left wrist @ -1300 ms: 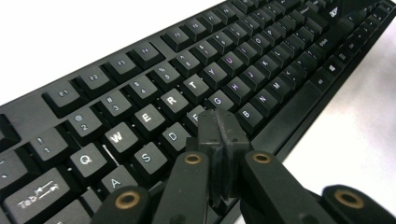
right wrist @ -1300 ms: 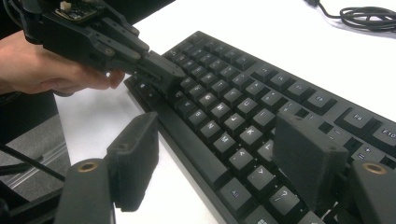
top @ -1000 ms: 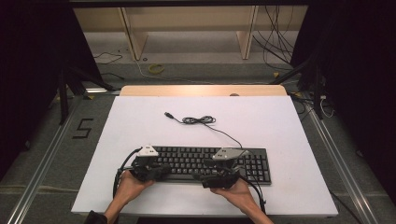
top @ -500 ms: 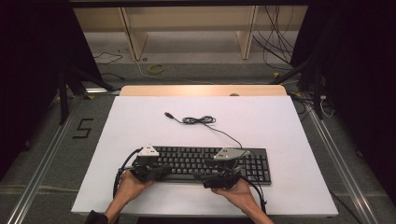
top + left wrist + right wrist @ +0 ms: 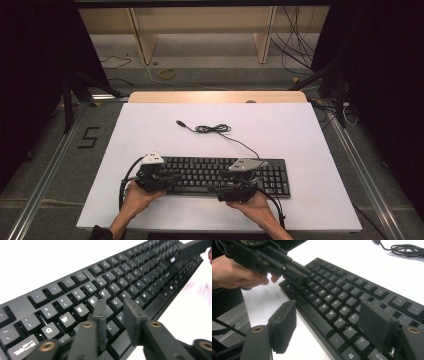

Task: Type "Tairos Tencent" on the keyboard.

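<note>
A black keyboard (image 5: 220, 175) lies along the near part of the white bench (image 5: 310, 150), its cable (image 5: 215, 129) coiled behind it. The left tongs (image 5: 113, 308) hover over the letter keys at its left end, jaws a narrow gap apart, holding nothing. The right tongs (image 5: 327, 325) stand wide open, straddling the keyboard's front edge, empty.
</note>
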Tool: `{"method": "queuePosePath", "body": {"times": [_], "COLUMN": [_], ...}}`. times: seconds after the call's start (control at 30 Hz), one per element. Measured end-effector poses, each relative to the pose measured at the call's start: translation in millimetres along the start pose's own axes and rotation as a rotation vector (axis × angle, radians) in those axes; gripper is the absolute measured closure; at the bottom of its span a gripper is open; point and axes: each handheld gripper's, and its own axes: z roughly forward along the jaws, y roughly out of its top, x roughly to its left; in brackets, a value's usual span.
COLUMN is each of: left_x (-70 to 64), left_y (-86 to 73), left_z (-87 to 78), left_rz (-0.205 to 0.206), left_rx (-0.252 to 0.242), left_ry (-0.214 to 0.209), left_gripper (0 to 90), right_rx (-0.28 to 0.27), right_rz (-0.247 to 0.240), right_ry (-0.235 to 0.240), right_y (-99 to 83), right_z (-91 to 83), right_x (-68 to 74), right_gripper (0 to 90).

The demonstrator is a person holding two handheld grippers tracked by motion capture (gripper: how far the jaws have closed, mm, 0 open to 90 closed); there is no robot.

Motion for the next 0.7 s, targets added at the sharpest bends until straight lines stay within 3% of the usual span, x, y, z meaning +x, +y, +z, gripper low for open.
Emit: {"method": "queuePosePath", "body": {"times": [0.3, 0.7], "left_x": [5.6, 14.1], "left_y": [4.4, 9.1], "left_z": [-3.7, -7.9], "left_rz": [-0.047, -0.078], "left_rx": [-0.041, -0.076], "left_ry": [0.026, 0.049], "left_gripper": [45.5, 33.2], "right_rx": [0.004, 0.000], "right_rz": [0.002, 0.000], "right_ry": [0.000, 0.001], "right_y": [-1.0, -0.9], "right_z": [1.4, 0.8], "right_x": [0.1, 0.4], "right_gripper": [31.1, 30.6]}}
